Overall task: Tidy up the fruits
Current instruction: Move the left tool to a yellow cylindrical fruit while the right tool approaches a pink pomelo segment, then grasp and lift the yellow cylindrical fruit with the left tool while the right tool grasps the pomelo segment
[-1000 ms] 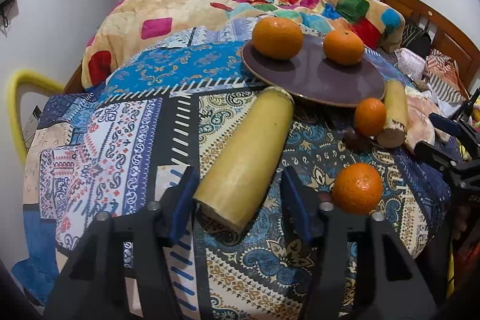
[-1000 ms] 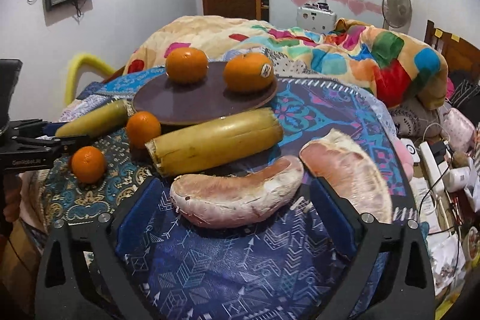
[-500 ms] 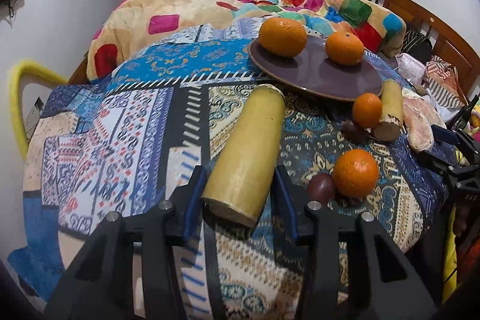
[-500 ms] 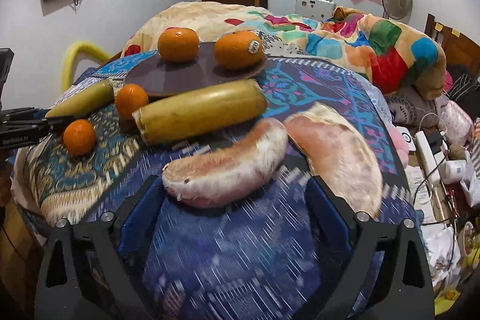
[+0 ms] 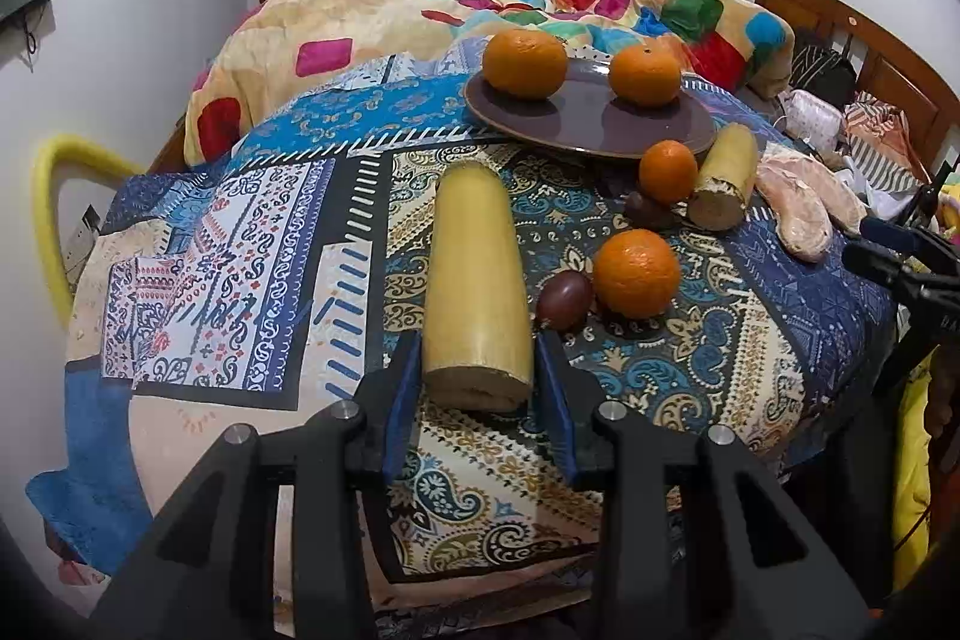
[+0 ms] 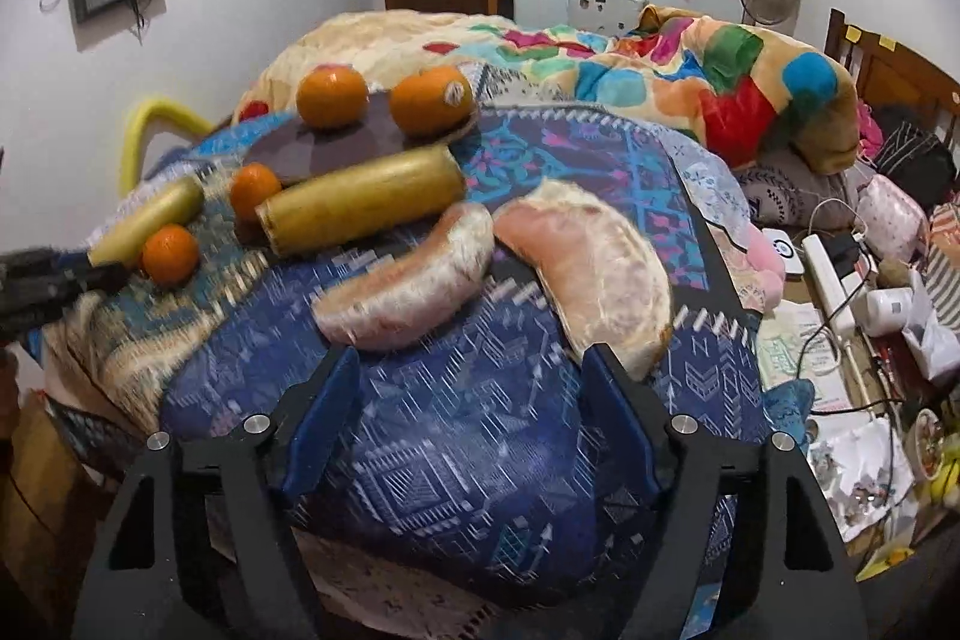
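A long yellow cane piece (image 5: 477,280) lies on the patterned cloth, its near cut end between the pads of my left gripper (image 5: 478,370), which is shut on it. A brown plate (image 5: 591,115) behind holds two oranges (image 5: 525,63). Two loose oranges (image 5: 636,273), a dark round fruit (image 5: 563,298) and a second cane piece (image 5: 723,175) lie to the right. My right gripper (image 6: 471,394) is open and empty, just short of two pomelo segments (image 6: 408,289), (image 6: 594,268). The second cane piece (image 6: 360,208) lies beyond them.
A colourful quilt (image 5: 600,10) is heaped behind the plate. A yellow chair back (image 5: 54,196) stands at the left. Cables and small boxes (image 6: 852,280) crowd the floor to the right. The wooden bed frame (image 5: 840,40) runs along the far right.
My left gripper has closed its pads onto the near end of the cane piece. My right gripper has pulled back and narrowed, and the left pomelo segment no longer sits between its fingers.
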{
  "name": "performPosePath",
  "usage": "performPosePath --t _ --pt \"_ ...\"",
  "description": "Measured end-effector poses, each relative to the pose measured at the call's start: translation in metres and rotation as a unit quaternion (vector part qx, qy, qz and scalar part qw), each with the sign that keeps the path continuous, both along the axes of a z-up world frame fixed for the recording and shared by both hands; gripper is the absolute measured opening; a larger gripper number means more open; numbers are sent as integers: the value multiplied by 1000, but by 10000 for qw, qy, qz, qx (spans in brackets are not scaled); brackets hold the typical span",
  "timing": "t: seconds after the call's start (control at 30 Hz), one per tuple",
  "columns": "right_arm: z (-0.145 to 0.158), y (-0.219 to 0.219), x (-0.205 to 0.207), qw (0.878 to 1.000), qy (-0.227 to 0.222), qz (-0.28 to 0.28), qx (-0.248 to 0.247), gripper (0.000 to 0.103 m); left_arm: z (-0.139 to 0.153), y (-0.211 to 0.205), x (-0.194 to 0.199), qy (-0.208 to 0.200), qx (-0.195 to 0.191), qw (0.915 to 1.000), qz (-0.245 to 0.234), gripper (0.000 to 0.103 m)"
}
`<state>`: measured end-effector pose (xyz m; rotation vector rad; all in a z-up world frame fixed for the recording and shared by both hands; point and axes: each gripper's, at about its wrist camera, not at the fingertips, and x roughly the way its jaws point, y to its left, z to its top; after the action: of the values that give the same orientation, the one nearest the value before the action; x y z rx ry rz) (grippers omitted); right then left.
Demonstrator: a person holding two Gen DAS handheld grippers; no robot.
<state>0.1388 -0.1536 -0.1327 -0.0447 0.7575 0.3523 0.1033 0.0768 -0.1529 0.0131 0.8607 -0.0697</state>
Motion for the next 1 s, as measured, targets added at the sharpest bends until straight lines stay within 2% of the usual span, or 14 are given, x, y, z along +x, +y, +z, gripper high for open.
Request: performPosePath --t 0.2,0.3,0.43,0.63,0.67,0.73,0.8,1.0 --pt "-3 23 19 9995 110 159 254 80 9 4 10 -57 -99 9999 13 46" --pt "-14 32 30 9992 269 173 227 80 9 5 21 -26 -91 9999 -47 47" --pt "-17 35 27 9998 135 148 -66 80 7 8 33 70 -146 9998 -93 47" --pt "-14 17 13 9992 98 216 -337 78 8 8 48 103 -59 9998 -128 47" --pt "-14 12 12 9992 118 199 -326 78 8 6 50 120 -28 9998 -147 47" --pt "-13 4 10 9993 198 207 -244 69 6 5 54 146 32 9997 -170 47" --pt "-10 1 9 9993 246 165 -245 66 5 3 58 181 74 9996 -198 47" --pt "-2 4 19 9999 134 47 57 68 -3 0 67 295 91 9993 -230 47"
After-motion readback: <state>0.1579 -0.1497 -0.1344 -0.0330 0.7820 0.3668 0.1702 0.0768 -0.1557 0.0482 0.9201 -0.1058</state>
